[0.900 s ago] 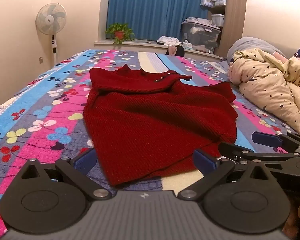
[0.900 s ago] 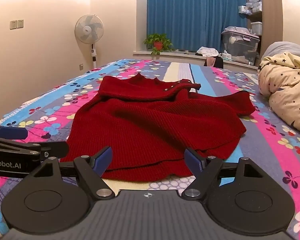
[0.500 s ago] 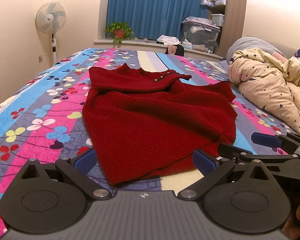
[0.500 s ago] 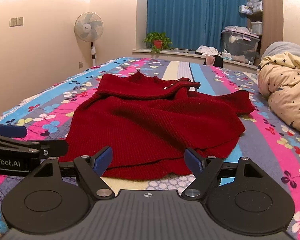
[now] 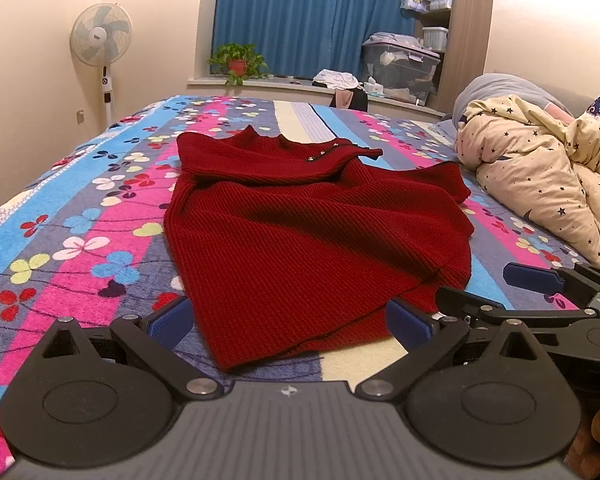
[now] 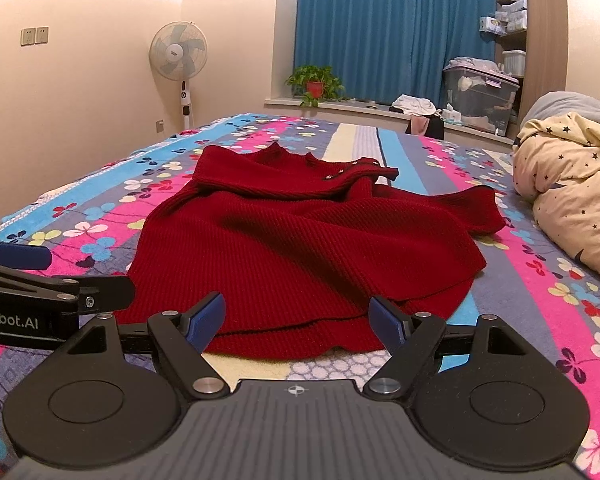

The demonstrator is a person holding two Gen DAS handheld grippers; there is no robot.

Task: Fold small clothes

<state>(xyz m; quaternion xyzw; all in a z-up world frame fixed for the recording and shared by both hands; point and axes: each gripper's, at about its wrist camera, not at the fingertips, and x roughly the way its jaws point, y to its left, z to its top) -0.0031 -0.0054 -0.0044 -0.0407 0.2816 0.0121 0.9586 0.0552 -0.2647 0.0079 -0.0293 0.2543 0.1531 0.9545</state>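
Red knit sweater (image 5: 312, 236) is laid flat on the bed (image 5: 80, 232), long axis running away from both tongs, hem nearest. Left tongs (image 5: 288, 322) and right tongs (image 6: 296, 320) are held wide open, empty, just short of the hem; neither is clearly nearer.

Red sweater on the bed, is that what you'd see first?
Yes, the red sweater lies spread in the middle of the flowery striped blanket. Both grippers, left and right, hover at its near hem, jaws open and empty. A starry cream quilt is bunched at the right.
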